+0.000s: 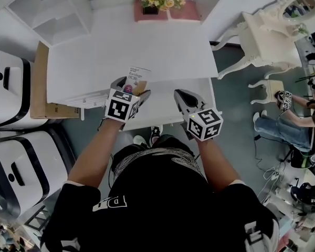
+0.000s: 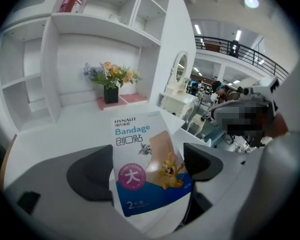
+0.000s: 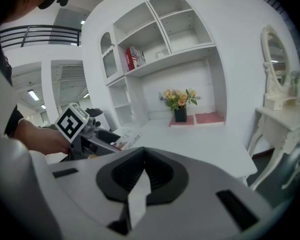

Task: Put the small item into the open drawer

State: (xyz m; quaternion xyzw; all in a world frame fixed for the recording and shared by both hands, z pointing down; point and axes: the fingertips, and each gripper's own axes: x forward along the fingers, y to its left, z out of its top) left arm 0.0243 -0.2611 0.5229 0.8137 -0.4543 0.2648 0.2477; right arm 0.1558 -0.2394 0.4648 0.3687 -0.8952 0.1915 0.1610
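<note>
Left gripper [image 1: 132, 87] pinches a bandage packet [image 2: 148, 160] over the white desk [image 1: 131, 43]; right gripper [image 1: 184, 96], at its 3 o'clock, has jaws pressed together, empty

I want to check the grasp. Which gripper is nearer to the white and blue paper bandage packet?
Left. The left gripper is shut on the white and blue paper bandage packet. The right gripper is beside it on the right, apart from it, jaws together.
</note>
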